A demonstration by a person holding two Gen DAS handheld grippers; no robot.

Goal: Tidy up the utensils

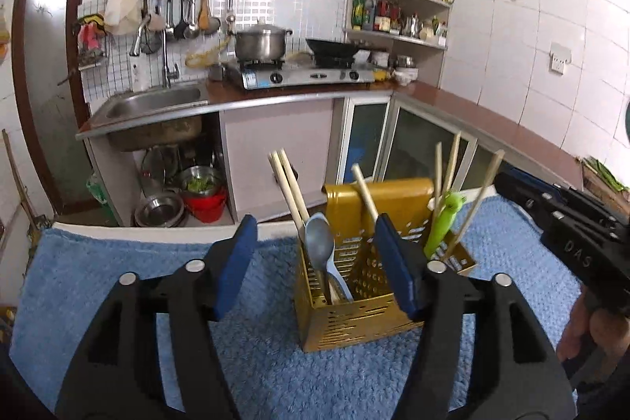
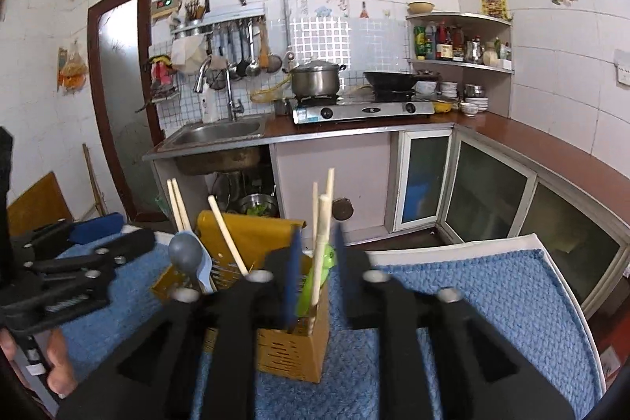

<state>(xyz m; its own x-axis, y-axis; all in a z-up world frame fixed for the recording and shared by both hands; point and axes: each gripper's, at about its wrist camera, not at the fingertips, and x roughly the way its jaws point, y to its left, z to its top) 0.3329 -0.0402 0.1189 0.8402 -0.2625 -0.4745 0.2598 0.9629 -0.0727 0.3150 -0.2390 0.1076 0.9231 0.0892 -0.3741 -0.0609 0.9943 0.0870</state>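
Holder [image 1: 354, 317], gold, perforated sheet, tall back panel: standing upright on blue mat [image 1: 118, 270], directly ahead of both grippers. Judging as light and rigid; probably tipping easily if nudged at the rim.

Contents, left section: holding grey metal spoon [image 1: 319, 235], bowl up, leaning against pale plastic spoon [image 1: 340, 282]; also carrying pair of pale chopsticks [image 1: 289, 184] slanting leftward.

Contents, middle: showing single chopstick [image 1: 364, 191] leaning left across the back panel; exact section not being readable.

Contents, right section: housing green plastic utensil [image 1: 443, 223] and several thin sticks [image 1: 449, 164] fanning upward.

Handling notes: chopsticks appearing stiff, light, smooth, likely rolling or pivoting if pinched at the tip; taking hold mid-shaft, above the rim. Metal spoon looking slick; gripping at the neck below the bowl. Green utensil seeming softer and less slippery; gripping its upper body.

Left gripper [image 1: 315, 266]: jaws standing wide apart, holding nothing, framing the holder's left section.

Right gripper [image 2: 318, 274]: jaws standing partly apart, bracketing the right-section sticks and green utensil; pads apparently not pressing on either.
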